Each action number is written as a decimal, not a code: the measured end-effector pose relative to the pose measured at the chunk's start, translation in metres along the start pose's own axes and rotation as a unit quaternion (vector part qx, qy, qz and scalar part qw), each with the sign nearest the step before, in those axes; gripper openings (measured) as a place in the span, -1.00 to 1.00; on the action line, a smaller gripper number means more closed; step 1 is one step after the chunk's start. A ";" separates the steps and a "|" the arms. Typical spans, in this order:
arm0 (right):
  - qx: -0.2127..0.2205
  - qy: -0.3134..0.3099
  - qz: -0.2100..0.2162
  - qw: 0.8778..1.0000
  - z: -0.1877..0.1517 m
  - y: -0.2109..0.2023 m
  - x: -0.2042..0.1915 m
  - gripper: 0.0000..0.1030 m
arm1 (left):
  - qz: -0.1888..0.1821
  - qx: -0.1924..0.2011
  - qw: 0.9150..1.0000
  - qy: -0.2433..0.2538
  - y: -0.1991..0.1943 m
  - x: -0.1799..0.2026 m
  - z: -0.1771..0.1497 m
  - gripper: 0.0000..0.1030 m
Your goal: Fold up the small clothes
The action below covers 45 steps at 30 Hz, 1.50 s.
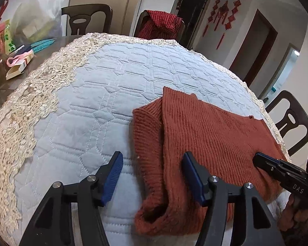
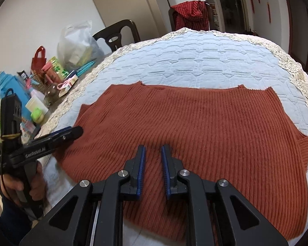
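Rust knit sweater (image 2: 195, 131) flat on quilted blue cover (image 1: 113, 86), left sleeve (image 1: 147, 135) already folded in. Left gripper (image 1: 152, 176) wide apart, empty, straddling that edge. Right gripper (image 2: 153, 170) narrowly parted above knit, gripping nothing. Remaining folds pending.

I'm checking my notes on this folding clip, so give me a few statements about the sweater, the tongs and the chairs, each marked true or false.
1. The sweater is rust-coloured knit. True.
2. It lies on a bare wooden table. False: it lies on a pale blue quilted cloth.
3. The left tongs are open. True.
4. The right tongs grip a sleeve. False: nothing is between their fingers.
5. A red checked garment hangs over a chair. True.
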State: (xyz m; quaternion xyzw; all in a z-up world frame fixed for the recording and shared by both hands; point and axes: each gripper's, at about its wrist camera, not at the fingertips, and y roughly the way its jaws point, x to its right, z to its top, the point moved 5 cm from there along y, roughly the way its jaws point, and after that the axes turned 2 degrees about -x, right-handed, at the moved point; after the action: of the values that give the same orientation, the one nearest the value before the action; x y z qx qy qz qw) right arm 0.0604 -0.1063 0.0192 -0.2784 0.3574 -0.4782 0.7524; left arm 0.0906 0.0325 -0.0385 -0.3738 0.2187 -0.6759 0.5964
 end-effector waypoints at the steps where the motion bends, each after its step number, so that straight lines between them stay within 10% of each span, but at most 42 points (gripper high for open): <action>1: -0.001 0.001 -0.002 1.000 0.002 0.002 0.000 -0.71 | 0.002 -0.002 1.000 0.002 0.002 0.001 0.002 0.23; 23: -0.012 0.011 -0.026 1.000 0.017 0.023 0.004 -0.71 | -0.004 -0.008 1.000 0.008 0.021 0.008 0.019 0.21; 34: 0.010 0.022 -0.013 1.000 0.021 0.002 0.005 -0.71 | -0.058 -0.006 0.998 -0.008 0.018 0.007 0.021 -0.50; 45: -0.005 -0.008 0.002 1.000 -0.016 -0.004 -0.016 -0.71 | -0.082 -0.016 0.996 -0.034 0.017 0.002 0.023 -0.57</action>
State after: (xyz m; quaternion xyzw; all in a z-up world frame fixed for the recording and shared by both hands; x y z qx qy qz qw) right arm 0.0405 -0.0942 0.0172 -0.2858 0.3543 -0.4724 0.7547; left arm 0.1191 0.0312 -0.0364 -0.4224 0.1776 -0.7062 0.5397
